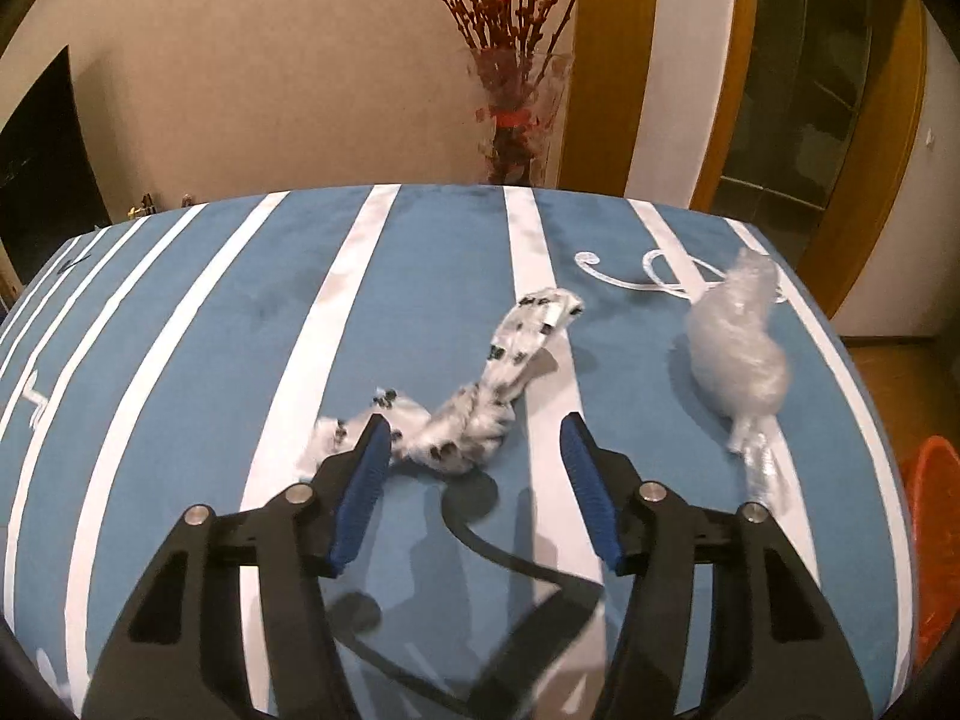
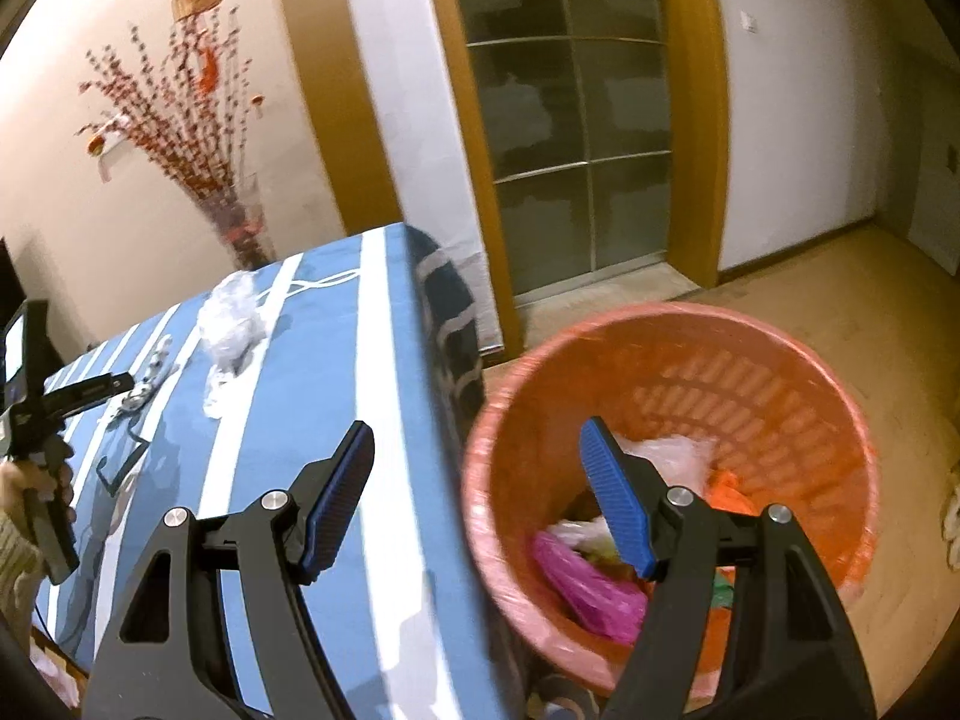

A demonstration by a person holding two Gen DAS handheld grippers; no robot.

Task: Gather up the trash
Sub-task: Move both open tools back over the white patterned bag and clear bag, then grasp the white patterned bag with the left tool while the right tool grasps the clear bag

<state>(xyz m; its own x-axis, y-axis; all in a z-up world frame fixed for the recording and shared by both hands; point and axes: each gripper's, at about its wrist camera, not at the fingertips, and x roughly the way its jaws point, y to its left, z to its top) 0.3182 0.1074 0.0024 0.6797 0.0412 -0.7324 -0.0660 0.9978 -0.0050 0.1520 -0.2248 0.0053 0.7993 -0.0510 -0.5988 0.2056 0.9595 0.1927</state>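
While the left gripper (image 1: 474,438) hangs over the blue-and-white striped desk (image 1: 180,360), its blue-padded fingers (image 1: 366,480) stand apart with nothing pressed between them. A twisted white wrapper with black spots (image 1: 480,396) lies on the desk just ahead, its near end right beside the left-hand pad; whether the pad touches it I cannot tell. To the wrapper's right, apart from it, sits a crumpled clear plastic bag (image 1: 738,348), its tail trailing toward the desk's near right edge. A black cord (image 1: 516,564) curls on the cloth beneath the gripper. Behind the desk stands a glass vase of red branches (image 1: 516,114).

The right gripper (image 2: 477,438) is held wide and empty, one finger over the desk's edge, the other over an orange slatted waste basket (image 2: 780,372) on the floor beside the desk. Inside lie a pink bag (image 2: 588,588) and other plastic scraps.
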